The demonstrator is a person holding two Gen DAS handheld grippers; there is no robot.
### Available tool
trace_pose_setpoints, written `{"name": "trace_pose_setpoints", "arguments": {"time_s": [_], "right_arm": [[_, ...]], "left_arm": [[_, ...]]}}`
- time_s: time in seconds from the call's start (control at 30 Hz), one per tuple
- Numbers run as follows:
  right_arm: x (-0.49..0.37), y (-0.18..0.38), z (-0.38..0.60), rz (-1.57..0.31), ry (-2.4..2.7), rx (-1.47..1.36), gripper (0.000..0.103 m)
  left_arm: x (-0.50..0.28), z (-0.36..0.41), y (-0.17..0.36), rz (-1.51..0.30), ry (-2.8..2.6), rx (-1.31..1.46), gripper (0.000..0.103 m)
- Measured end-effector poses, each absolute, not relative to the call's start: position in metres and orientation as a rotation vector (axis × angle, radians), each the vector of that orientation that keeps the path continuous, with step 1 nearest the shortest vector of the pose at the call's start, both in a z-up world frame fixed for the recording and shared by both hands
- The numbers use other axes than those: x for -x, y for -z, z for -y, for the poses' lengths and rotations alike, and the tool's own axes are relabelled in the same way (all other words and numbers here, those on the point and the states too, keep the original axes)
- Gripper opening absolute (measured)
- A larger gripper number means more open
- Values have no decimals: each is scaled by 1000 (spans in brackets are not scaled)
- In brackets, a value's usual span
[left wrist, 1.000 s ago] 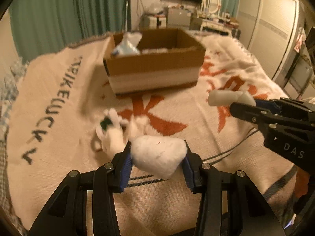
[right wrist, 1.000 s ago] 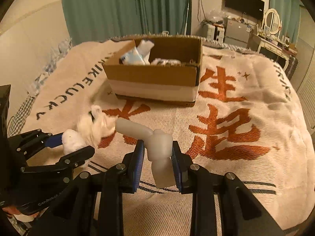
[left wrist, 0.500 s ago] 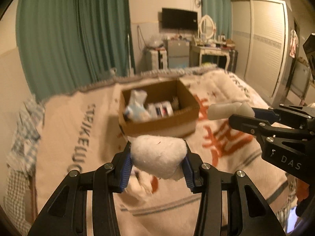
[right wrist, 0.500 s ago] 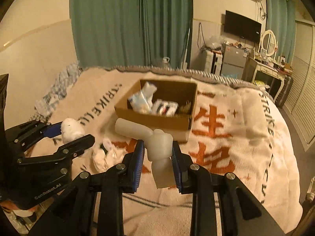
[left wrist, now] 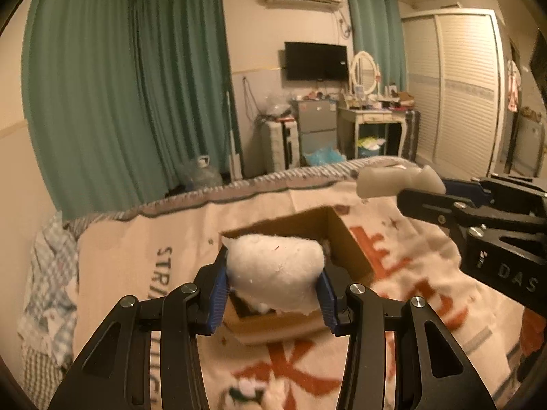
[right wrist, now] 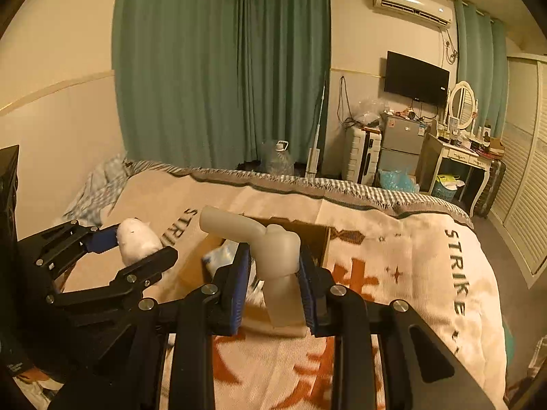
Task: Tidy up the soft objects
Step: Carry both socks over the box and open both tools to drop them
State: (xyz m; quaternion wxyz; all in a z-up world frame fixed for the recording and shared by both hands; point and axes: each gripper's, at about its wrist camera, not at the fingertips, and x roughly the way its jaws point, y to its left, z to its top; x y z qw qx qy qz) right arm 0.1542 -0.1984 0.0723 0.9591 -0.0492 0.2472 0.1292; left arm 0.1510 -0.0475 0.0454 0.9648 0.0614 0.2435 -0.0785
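My left gripper (left wrist: 271, 283) is shut on a white fluffy plush piece (left wrist: 273, 270), held in the air over the near side of an open cardboard box (left wrist: 345, 235) on the bed. My right gripper (right wrist: 273, 276) is shut on a pale soft elbow-shaped piece (right wrist: 273, 256), also held above the box (right wrist: 318, 235). Each gripper shows in the other's view: the right one (left wrist: 424, 188) at the right with its pale piece (left wrist: 393, 179), the left one (right wrist: 136, 246) at the left with the plush (right wrist: 136, 239). A bluish-white item (right wrist: 222, 256) lies inside the box.
The box stands on a cream blanket (right wrist: 410, 273) with orange characters and black lettering. A small white plush with green (left wrist: 246, 389) lies on the blanket near me. Green curtains (left wrist: 136, 102), a wardrobe (left wrist: 461, 85) and a dresser (right wrist: 458, 157) stand beyond the bed's far edge.
Both grippers have risen and tilted up with their loads still held, and have come closer to the box, which now sits right behind the held pieces.
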Motion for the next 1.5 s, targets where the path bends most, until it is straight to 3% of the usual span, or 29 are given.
{"name": "trace_pose_setpoints", "arguments": {"time_s": [0.2, 0.53, 0.9, 0.97, 1.03, 1.17, 1.37, 1.5], "right_arm": [[-216, -60, 199, -532, -275, 80, 27], [-332, 7, 200, -678, -271, 52, 27], [-382, 57, 212, -765, -279, 8, 31], [-378, 52, 215, -748, -274, 12, 38], [-371, 42, 218, -723, -262, 9, 57], [-351, 14, 219, -682, -240, 19, 58], [-291, -47, 219, -599, -208, 62, 59], [-243, -89, 218, -545, -178, 86, 69]], "left_arm": [[-216, 39, -35, -521, 130, -107, 44], [-304, 47, 23, -626, 136, -123, 44], [-336, 54, 54, -697, 175, -144, 45], [-334, 53, 50, -688, 177, -133, 47], [-335, 53, 48, -700, 155, -135, 58], [-322, 53, 36, -671, 119, -143, 74], [-272, 47, -25, -565, 77, -142, 74], [-227, 39, -71, -482, 45, -155, 75]]}}
